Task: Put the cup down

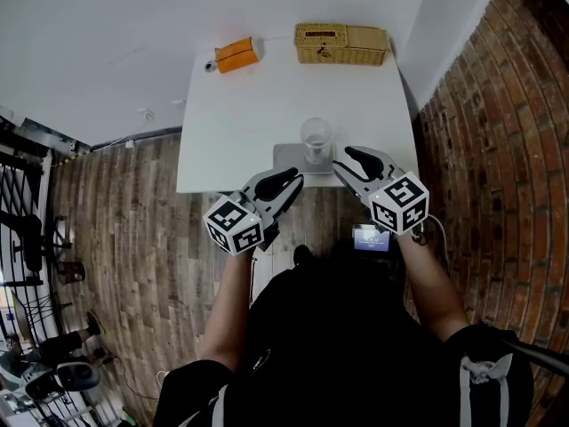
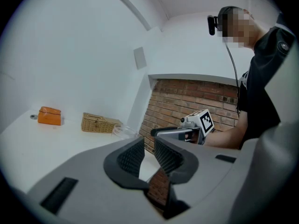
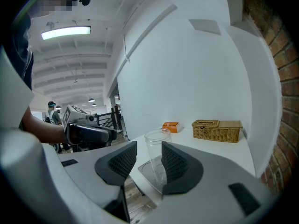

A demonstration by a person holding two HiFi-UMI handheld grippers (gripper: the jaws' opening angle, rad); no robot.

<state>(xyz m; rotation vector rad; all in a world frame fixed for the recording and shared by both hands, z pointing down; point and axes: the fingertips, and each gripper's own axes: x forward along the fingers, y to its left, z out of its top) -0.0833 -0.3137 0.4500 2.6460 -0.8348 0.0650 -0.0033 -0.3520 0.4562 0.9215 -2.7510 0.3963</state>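
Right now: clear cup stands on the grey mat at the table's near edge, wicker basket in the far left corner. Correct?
One slip: the wicker basket sits in the far right corner, by the brick wall. The orange box is what lies toward the far left. The clear cup does stand on the grey mat at the near edge of the table. The head view shows this.
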